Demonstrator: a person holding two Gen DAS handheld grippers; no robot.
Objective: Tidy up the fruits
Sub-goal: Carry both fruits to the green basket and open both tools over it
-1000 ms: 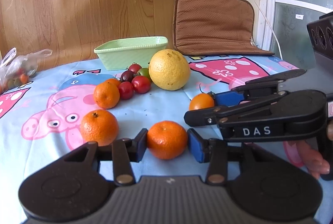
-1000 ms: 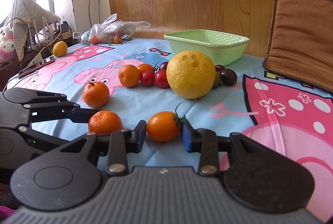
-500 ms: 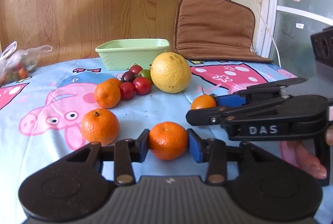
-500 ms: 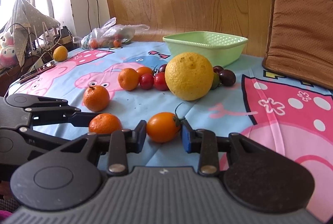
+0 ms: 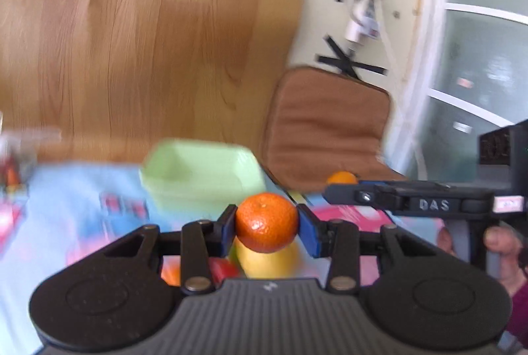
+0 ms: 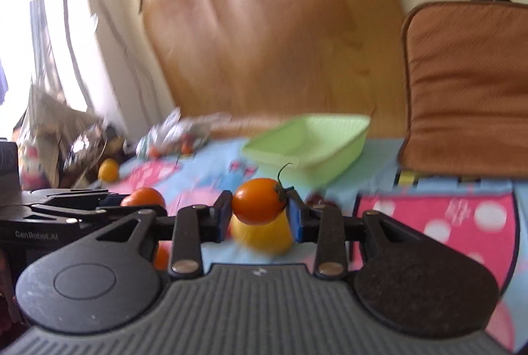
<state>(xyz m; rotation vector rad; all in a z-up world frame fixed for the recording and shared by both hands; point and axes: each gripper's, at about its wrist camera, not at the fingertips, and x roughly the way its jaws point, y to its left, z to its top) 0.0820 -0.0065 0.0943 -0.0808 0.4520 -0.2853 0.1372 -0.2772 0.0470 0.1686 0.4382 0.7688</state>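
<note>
Both fruits up off cloth since 1 s ago | L gripper (image 5: 266, 224) clenched on mandarin (image 5: 266, 222) | R gripper (image 6: 258, 210) clenched on orange tomato (image 6: 257, 200) | step: carry | next: drop in green tub (image 6: 316, 142), 12 o'clock

Bright daylight floods both fisheye views, blowing out the window (image 6: 19, 35) at far left of the right view. Motion blur smears the tablecloth (image 5: 66, 216), basin (image 6: 310, 144) and wood panel (image 5: 148, 41) (the near gripper bodies stay sharp). Edges curve and darken at the corners.
</note>
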